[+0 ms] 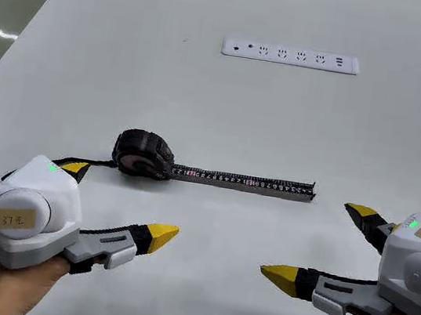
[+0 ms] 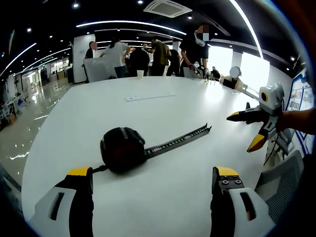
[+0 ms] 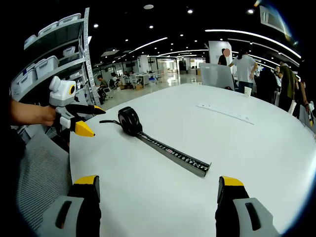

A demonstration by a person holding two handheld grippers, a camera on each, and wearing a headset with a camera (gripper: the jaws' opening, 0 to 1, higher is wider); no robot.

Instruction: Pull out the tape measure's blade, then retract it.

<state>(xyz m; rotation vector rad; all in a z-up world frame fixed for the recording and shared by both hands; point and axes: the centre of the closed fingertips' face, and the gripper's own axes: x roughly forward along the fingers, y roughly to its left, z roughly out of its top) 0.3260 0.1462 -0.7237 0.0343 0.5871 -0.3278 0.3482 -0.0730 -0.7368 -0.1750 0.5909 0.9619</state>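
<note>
Left claw point(image 1: 121, 200) and right claw point(image 1: 311, 240) hang spread wide, empty, over the bench's point(image 1: 197, 298) near edge. Mid-bench lies the tape measure point(image 1: 143, 154), blade point(image 1: 242, 181) out; it looks springy, probably best taken by its end hook point(image 1: 313, 190). Power strip point(image 1: 291, 55) sits toward the far edge

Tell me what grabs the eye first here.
The black tape measure lies dead centre, its blade pulled out flat toward the right. The left gripper hangs open by the tape measure, the right gripper open by the blade's tip. A white power strip lies beyond.
</note>
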